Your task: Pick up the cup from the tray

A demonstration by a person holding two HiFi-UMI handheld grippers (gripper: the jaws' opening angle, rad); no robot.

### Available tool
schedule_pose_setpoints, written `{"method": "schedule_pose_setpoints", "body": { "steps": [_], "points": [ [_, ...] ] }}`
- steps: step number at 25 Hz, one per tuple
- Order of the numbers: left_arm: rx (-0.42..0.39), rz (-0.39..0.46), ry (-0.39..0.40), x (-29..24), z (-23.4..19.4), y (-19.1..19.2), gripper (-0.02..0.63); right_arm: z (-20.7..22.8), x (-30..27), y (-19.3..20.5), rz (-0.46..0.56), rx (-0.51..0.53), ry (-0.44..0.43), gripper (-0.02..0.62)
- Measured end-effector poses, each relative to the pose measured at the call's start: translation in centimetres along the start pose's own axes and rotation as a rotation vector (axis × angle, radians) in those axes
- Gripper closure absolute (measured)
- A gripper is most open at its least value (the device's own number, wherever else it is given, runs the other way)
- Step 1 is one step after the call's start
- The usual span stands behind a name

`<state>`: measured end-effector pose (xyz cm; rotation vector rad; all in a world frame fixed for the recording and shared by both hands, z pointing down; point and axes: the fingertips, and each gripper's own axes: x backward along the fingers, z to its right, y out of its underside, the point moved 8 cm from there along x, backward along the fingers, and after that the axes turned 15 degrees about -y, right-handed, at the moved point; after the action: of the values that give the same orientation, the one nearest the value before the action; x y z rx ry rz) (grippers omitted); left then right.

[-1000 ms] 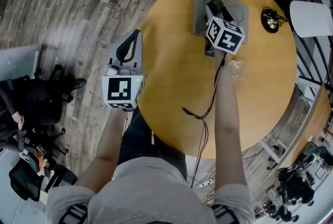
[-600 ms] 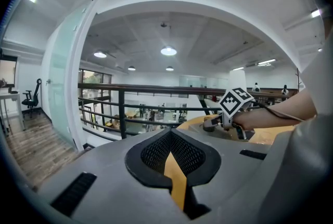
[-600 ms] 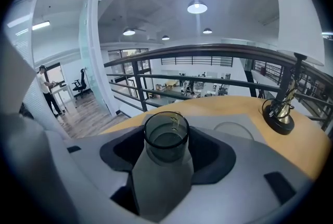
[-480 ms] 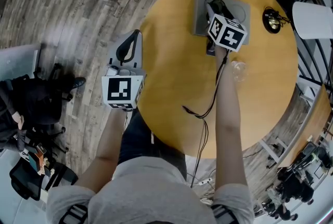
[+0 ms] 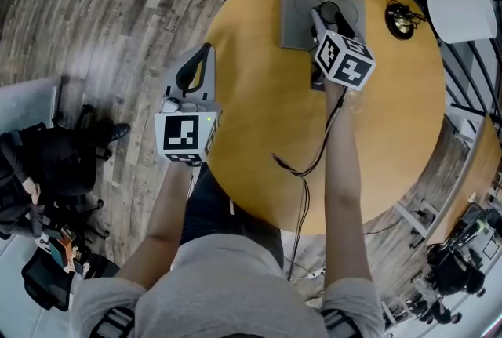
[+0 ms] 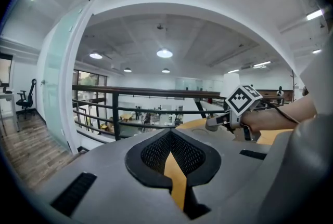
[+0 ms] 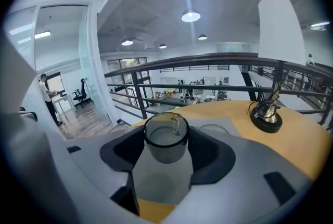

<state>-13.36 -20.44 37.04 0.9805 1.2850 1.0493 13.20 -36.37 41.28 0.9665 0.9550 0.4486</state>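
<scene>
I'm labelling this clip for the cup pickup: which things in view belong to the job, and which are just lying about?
Job: cup; right gripper, shut on it; grey tray.

Lying about: black-and-brass object; white object past the table edge; left gripper, shut on nothing.

The cup is now lifted off its round spot on the tray, and that spot is left bare. The cup is carried a little toward the person, between the fingers of the right gripper.
</scene>
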Motion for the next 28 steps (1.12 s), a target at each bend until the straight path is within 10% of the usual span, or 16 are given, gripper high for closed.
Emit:
{"method": "schedule_pose_setpoints", "body": {
  "steps": [28],
  "points": [
    [-0.032, 0.041, 0.120, 3.6, 5.6, -1.5, 0.600, -4.8, 11.0, 14.4, -0.060, -0.066, 0.020, 0.354]
  ]
}}
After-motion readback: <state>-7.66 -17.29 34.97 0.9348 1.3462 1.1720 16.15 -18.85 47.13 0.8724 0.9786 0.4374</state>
